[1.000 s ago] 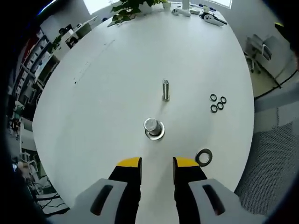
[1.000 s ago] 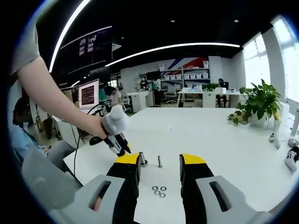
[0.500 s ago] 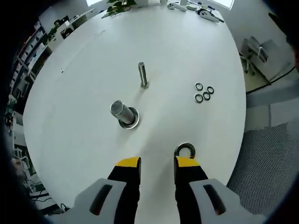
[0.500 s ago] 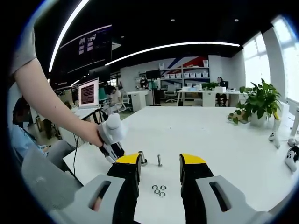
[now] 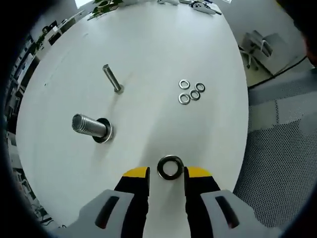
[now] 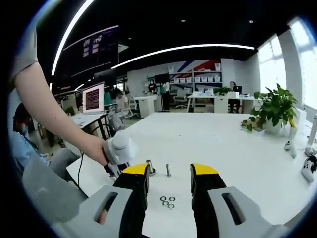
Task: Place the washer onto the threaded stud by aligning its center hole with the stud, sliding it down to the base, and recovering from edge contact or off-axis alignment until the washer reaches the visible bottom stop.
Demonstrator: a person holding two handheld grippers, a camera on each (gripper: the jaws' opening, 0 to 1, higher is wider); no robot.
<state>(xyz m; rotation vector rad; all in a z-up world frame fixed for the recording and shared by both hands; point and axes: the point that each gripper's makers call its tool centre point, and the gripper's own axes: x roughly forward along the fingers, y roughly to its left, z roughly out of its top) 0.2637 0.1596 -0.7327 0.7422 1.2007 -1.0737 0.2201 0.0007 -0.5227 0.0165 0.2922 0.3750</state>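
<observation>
Now the left gripper [image 5: 167, 174] hangs open over the large washer [image 5: 170, 167], flat on the desk [image 5: 148, 59], well apart from the thick threaded stud [image 5: 90, 126]. Pickup comes next: lower, close. The right gripper [image 6: 169, 174] idles open.

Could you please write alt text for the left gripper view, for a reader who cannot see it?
The open left gripper hovers over a large washer lying flat on the white table, the washer between its yellow-tipped jaws. Farther off stand a thick threaded stud with a washer at its base, a thinner stud, and four small washers clustered together.
</observation>
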